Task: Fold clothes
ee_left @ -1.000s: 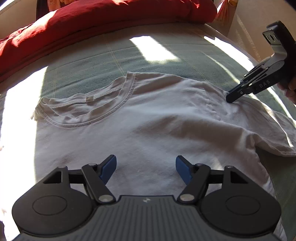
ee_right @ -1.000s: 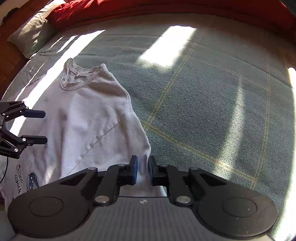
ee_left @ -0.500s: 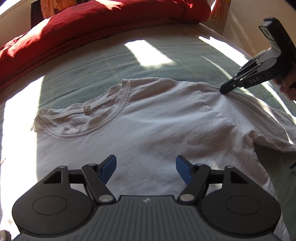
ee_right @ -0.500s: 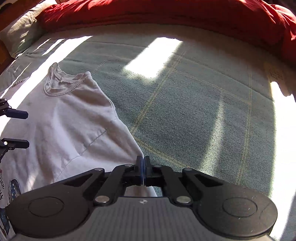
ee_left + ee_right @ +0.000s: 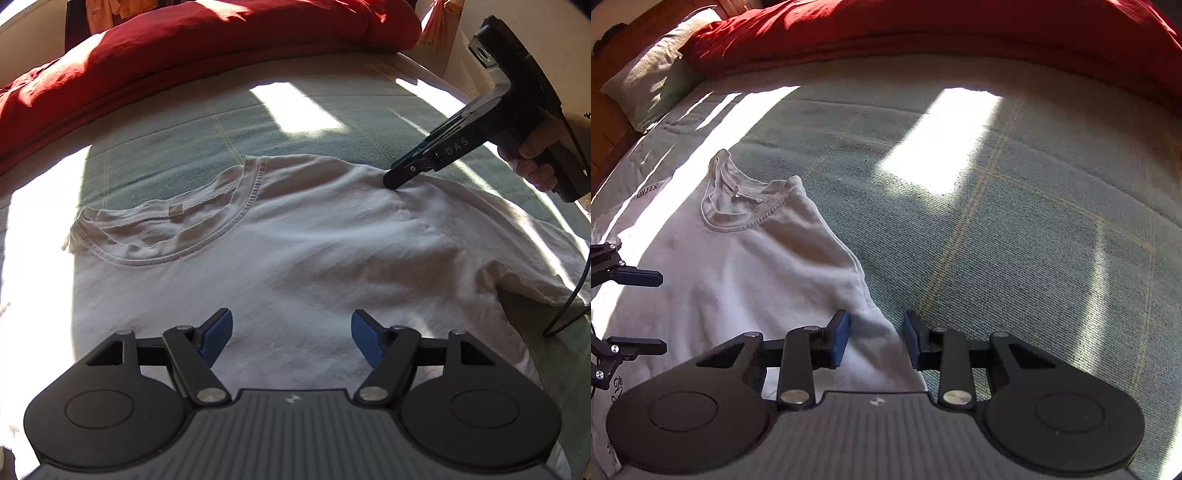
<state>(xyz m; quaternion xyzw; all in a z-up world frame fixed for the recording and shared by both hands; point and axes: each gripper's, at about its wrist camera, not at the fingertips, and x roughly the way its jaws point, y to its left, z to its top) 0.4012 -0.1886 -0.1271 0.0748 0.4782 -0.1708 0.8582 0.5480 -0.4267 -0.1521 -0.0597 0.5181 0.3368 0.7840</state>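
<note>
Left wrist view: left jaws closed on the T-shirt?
No. The left gripper is open above the white T-shirt, its blue pads apart, gripping no fabric.

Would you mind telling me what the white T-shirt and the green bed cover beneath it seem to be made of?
White T-shirt: probably soft cotton jersey, matte; it wrinkles loosely and has stitched ribbing round the neckline. Green bed cover: looks like a coarser woven fabric, matte; a grainy weave shows, crossed by thin yellowish lines. The exact fibre of either cannot be told.
</note>
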